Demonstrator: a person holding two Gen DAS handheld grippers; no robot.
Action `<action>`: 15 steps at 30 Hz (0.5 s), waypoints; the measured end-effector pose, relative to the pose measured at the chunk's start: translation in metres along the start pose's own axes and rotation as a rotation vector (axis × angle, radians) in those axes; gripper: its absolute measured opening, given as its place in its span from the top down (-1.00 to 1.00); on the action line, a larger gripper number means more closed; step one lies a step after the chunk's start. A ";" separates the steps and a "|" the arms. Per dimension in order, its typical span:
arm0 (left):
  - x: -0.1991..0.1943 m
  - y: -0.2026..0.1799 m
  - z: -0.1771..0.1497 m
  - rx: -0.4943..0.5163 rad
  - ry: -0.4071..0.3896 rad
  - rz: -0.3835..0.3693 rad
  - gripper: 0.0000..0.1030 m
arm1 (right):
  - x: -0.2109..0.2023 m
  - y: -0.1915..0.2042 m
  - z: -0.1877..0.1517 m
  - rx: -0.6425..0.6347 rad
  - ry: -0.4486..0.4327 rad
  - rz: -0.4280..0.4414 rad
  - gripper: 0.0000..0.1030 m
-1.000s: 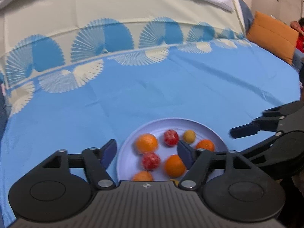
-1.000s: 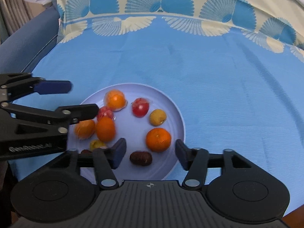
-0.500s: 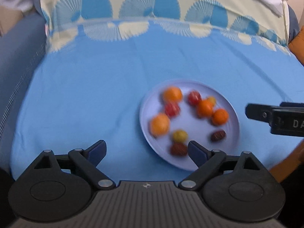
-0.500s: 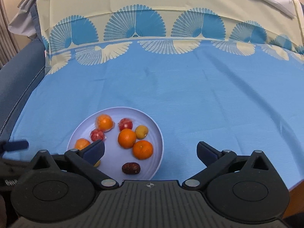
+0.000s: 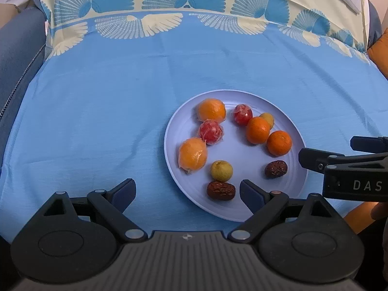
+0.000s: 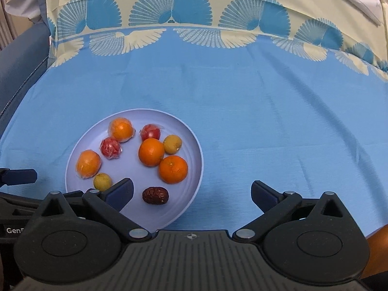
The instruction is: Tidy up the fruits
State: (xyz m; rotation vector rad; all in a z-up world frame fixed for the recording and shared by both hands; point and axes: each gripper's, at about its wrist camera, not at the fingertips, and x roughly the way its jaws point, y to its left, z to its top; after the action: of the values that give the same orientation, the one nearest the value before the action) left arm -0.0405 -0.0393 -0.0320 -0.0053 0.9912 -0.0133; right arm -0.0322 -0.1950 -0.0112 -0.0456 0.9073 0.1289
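A pale lilac plate on the blue cloth holds several fruits: wrapped oranges, bare oranges, wrapped red fruits, small yellow fruits and two dark dates. My left gripper hangs open over the plate's near-left rim, gripping nothing. My right gripper is open wide above the plate's near-right edge, one date lying below between its fingers, untouched. Each gripper shows in the other's view: the right gripper and the left gripper.
The blue cloth stretches flat beyond and to the right of the plate, with a cream fan-patterned border at the back. A dark blue cushion lies on the left, an orange cushion at far right.
Both grippers' jaws have spread wider and both have drawn back from the plate. The left view has swung round, so the plate now lies further ahead and to the right.
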 end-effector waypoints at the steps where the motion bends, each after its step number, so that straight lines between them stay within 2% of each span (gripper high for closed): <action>1: 0.000 0.000 0.000 -0.001 -0.001 0.000 -0.84 | 0.000 0.001 0.000 -0.001 -0.002 0.001 -0.99; 9: 0.002 -0.001 0.001 -0.001 0.002 0.005 -0.85 | 0.002 -0.002 0.001 0.012 0.001 0.005 -0.99; 10: 0.002 -0.001 0.001 -0.001 0.003 0.007 -0.87 | 0.002 -0.002 0.001 0.012 0.002 0.005 -0.99; 11: 0.002 -0.001 0.002 -0.003 0.005 0.013 -0.99 | 0.002 -0.002 0.001 0.010 0.002 0.004 -0.99; 15: 0.002 0.002 0.002 -0.015 0.001 0.019 -0.99 | 0.002 -0.003 0.002 0.011 -0.001 -0.006 -0.99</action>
State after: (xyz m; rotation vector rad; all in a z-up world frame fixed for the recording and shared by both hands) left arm -0.0378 -0.0376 -0.0328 -0.0099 0.9924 0.0118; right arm -0.0289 -0.1977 -0.0119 -0.0375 0.9068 0.1186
